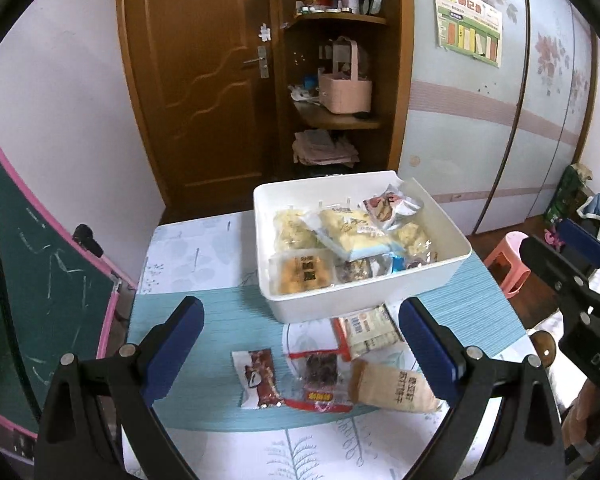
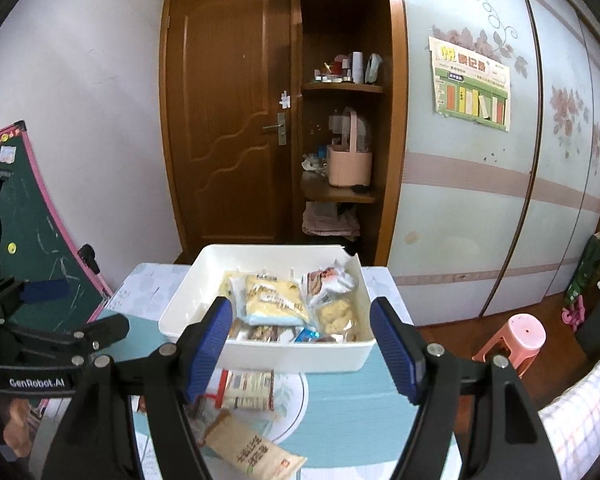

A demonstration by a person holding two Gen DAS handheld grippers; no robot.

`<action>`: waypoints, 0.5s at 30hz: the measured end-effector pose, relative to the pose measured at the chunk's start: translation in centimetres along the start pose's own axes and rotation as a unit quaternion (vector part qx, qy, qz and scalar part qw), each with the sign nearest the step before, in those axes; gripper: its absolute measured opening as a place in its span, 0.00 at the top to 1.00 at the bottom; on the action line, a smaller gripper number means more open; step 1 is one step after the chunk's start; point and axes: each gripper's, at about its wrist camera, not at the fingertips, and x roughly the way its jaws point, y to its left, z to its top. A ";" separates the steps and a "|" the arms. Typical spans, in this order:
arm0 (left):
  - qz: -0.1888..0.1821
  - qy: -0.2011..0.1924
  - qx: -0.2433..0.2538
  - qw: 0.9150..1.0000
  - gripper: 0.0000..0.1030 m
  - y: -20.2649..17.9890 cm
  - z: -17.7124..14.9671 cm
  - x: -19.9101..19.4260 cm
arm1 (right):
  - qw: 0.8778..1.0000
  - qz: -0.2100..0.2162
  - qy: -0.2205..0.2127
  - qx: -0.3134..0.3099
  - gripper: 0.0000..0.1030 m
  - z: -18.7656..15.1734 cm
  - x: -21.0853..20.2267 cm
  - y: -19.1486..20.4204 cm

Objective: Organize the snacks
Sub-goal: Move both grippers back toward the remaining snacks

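Observation:
A white bin (image 1: 288, 312) (image 2: 300, 356) holding several snack packets stands on the table. In front of it lie loose packets: a brown-and-white bar (image 1: 258, 378), a red-edged clear pack (image 1: 320, 380), a tan packet (image 1: 396, 388) (image 2: 256, 454) and a white cracker pack (image 1: 370, 330) (image 2: 246, 390). My left gripper (image 1: 300, 344) hangs open above the loose packets, nothing between its fingers. My right gripper (image 2: 302, 344) is open too, in front of the bin with nothing in it. Each gripper shows at the edge of the other's view.
The table carries a teal mat (image 1: 228, 320) over a pale leaf-print cloth. A green chalkboard (image 1: 40, 312) leans at the left. A pink stool (image 2: 516, 340) stands on the floor at the right. Behind are a wooden door (image 2: 228, 120) and corner shelves.

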 end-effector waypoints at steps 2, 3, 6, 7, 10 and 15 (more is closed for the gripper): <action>0.002 -0.002 -0.004 1.000 0.05 0.1 -0.9 -0.3 | 1.000 0.005 0.001 -0.003 0.30 -0.6 -0.3 0.2; 0.003 -0.002 -0.003 1.000 0.05 0.2 -1.3 -0.4 | 1.000 0.007 0.000 -0.006 0.30 -0.9 -0.5 0.3; 0.015 -0.003 0.001 1.000 0.05 0.0 -2.6 -0.5 | 1.000 0.022 0.005 -0.006 0.30 -1.7 -0.8 0.6; 0.016 -0.002 0.002 1.000 0.05 0.0 -3.0 -0.5 | 1.000 0.026 0.007 -0.006 0.30 -2.0 -0.9 0.8; 0.017 0.001 0.000 1.000 0.05 -0.1 -4.0 -0.3 | 0.999 0.032 0.010 -0.015 0.30 -2.7 -0.9 1.4; 0.015 0.010 -0.003 1.000 0.05 -0.1 -5.1 0.6 | 0.998 0.046 0.022 -0.023 0.30 -3.7 -0.4 2.1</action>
